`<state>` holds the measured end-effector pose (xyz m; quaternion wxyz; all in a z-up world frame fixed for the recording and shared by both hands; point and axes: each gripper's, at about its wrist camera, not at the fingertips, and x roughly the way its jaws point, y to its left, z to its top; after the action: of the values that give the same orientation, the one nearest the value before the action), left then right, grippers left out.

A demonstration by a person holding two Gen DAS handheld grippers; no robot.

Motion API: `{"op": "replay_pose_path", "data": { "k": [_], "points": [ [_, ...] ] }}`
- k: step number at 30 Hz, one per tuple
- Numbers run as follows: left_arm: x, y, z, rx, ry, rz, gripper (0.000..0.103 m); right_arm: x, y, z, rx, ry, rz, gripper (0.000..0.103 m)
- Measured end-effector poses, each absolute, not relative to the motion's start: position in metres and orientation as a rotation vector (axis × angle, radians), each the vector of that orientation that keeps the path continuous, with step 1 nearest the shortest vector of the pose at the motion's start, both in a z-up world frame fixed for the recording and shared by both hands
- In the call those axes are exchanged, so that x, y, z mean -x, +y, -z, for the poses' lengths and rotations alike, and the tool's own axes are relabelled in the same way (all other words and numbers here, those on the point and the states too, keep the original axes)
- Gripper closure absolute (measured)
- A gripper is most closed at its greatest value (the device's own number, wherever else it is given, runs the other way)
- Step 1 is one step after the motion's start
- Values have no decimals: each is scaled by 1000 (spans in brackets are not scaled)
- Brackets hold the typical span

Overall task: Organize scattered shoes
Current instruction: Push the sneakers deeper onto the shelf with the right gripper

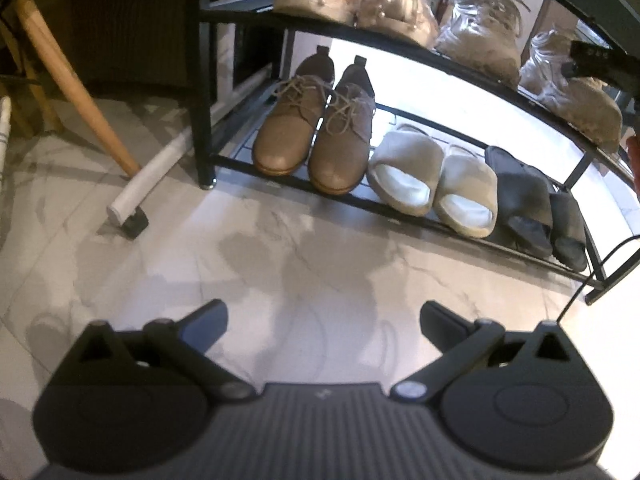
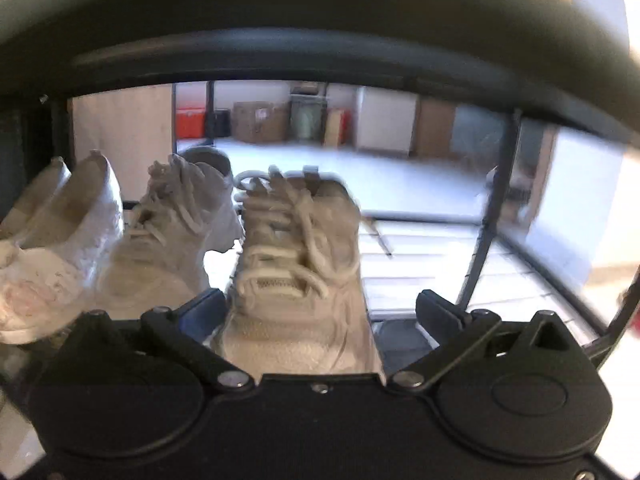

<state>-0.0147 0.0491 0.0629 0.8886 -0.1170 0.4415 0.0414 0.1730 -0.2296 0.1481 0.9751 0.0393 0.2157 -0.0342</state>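
Hovering wide-jawed, left gripper (image 1: 322, 322) over marbled floor (image 1: 280, 264), right gripper (image 2: 320, 312) straddling shelved sneaker (image 2: 296, 256), untouched.

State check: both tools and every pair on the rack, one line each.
left tool: open, empty, above the floor
right tool: open, straddling right sneaker
right sneaker: upright on upper shelf, laced
left sneaker: upright beside it
pearl slippers: paired, upper shelf
brown lace-ups: paired, lower shelf
beige slides: paired, lower shelf
black slides: paired, lower shelf
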Motion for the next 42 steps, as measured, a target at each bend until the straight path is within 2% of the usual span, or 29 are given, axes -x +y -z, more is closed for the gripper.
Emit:
{"op": "replay_pose_path", "data": {
  "k": [1,2,11,17,18,21,23,26,27,28,32,36,42],
  "points": [
    [14,49,-62,239,923,-87,1,-176,-231,-148,-89,440,58,17],
    [14,48,-61,234,926,-88,1,-183,-231,-147,-97,454,23,20],
    [12,46,-58,224,936,-83,1,-178,-222,-142,-7,370,8,29],
    [11,47,-58,230,941,-84,1,-157,-222,-137,-31,308,-7,29],
    [11,47,-58,230,942,-83,1,-153,-220,-139,-25,266,-12,32],
    [11,45,-57,227,945,-80,1,-148,-219,-149,-10,159,-37,53],
    [10,45,-56,227,949,-79,1,-167,-225,-157,-63,223,-57,53],
    [10,46,-56,231,957,-84,1,-188,-227,-165,-77,326,-28,37],
    [10,48,-56,242,958,-86,1,-190,-225,-169,-66,350,-1,18],
    [9,50,-56,257,960,-88,1,-189,-225,-171,-62,354,2,6],
    [10,48,-56,258,963,-71,1,-198,-225,-172,12,416,18,9],
    [9,48,-56,257,966,-68,1,-214,-233,-177,-47,536,-25,9],
    [9,48,-56,260,967,-68,1,-224,-230,-182,-70,643,-25,4]
  ]
}}
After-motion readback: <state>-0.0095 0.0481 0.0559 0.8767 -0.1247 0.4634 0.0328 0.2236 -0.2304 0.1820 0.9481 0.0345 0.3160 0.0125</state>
